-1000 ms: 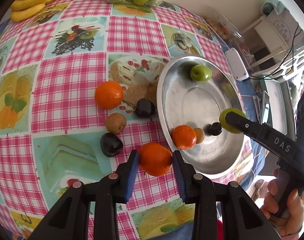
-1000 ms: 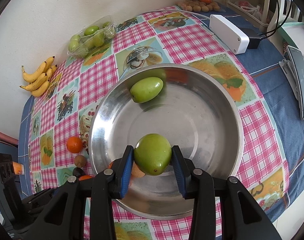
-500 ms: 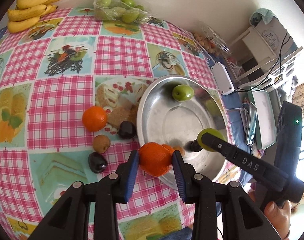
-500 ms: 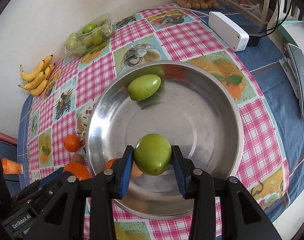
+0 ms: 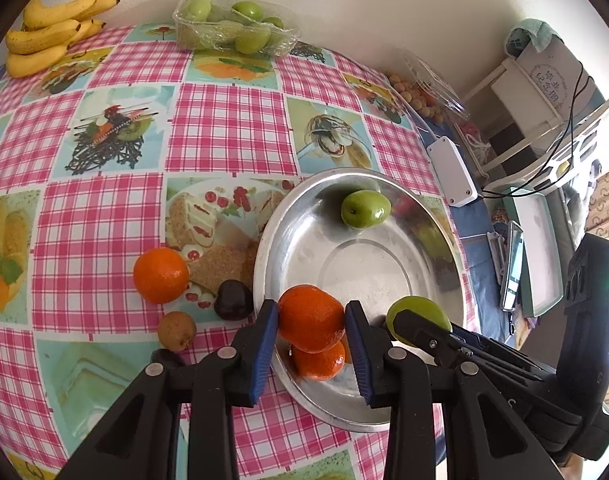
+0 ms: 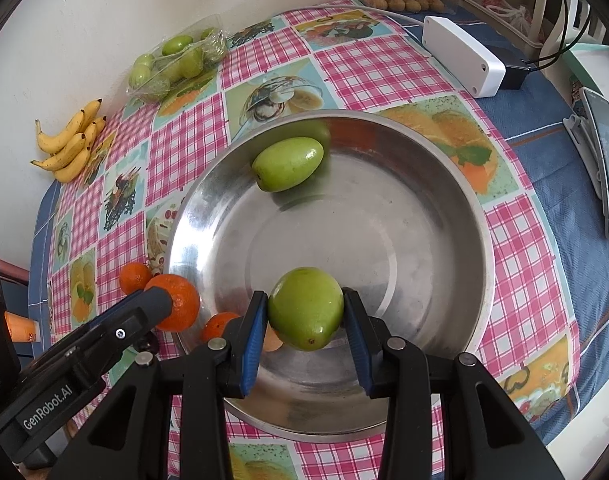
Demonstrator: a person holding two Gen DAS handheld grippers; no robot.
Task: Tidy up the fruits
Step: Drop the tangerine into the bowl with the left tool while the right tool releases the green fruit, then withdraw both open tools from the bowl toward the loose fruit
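Left wrist view: my left gripper [image 5: 311, 330] was clenched on an orange [image 5: 310, 317], poised over the steel bowl [image 5: 300, 236] at its 8 o'clock rim, directly above a second orange [image 5: 319, 360] already lying inside. To place it well I judged I should slide toward the bare centre before letting go, or it would drop onto that fruit and roll. A loose orange [image 5: 160, 275], a dark fruit [image 5: 233, 300] and a small brown fruit [image 5: 176, 331] waited on the cloth at the bowl's 9 o'clock. Right wrist view: my right gripper [image 6: 303, 312] grasped a green fruit [image 6: 305, 309] over the bowl's 6 o'clock side, well apart from another green fruit [image 6: 288, 164] at 11 o'clock. Lowering close to the metal looked wise; the two tools sat close, so one release at a time.
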